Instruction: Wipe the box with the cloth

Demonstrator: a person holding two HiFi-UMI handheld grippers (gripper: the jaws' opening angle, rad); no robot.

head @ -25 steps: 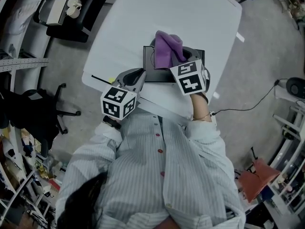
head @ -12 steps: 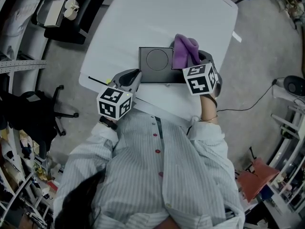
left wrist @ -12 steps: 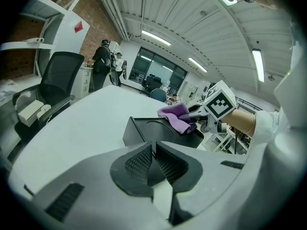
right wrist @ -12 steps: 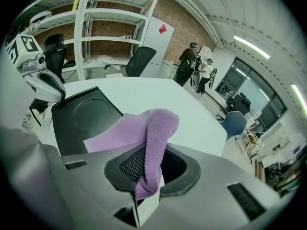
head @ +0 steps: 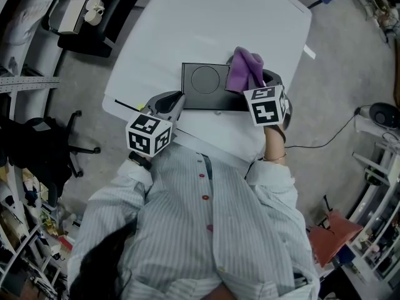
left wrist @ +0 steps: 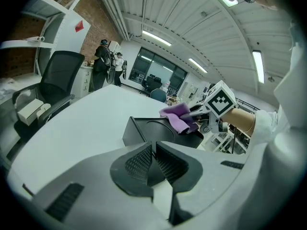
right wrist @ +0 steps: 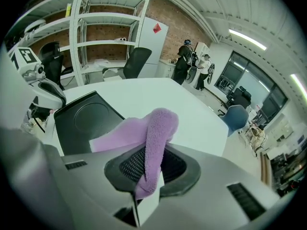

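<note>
A flat black box with a round mark on its lid lies on the white table. My right gripper is shut on a purple cloth, which drapes over the box's right end. In the right gripper view the purple cloth is pinched between the jaws, with the box to the left. My left gripper rests by the box's near left corner, shut and holding nothing; the left gripper view looks past it at the box and cloth.
A thin black stick lies at the table's near left edge. A black office chair with white items stands at the far left. A cable runs over the floor on the right.
My right gripper has carried the cloth from the middle of the box lid to its right end, which uncovers the round mark. The left gripper has stayed nearly still.
</note>
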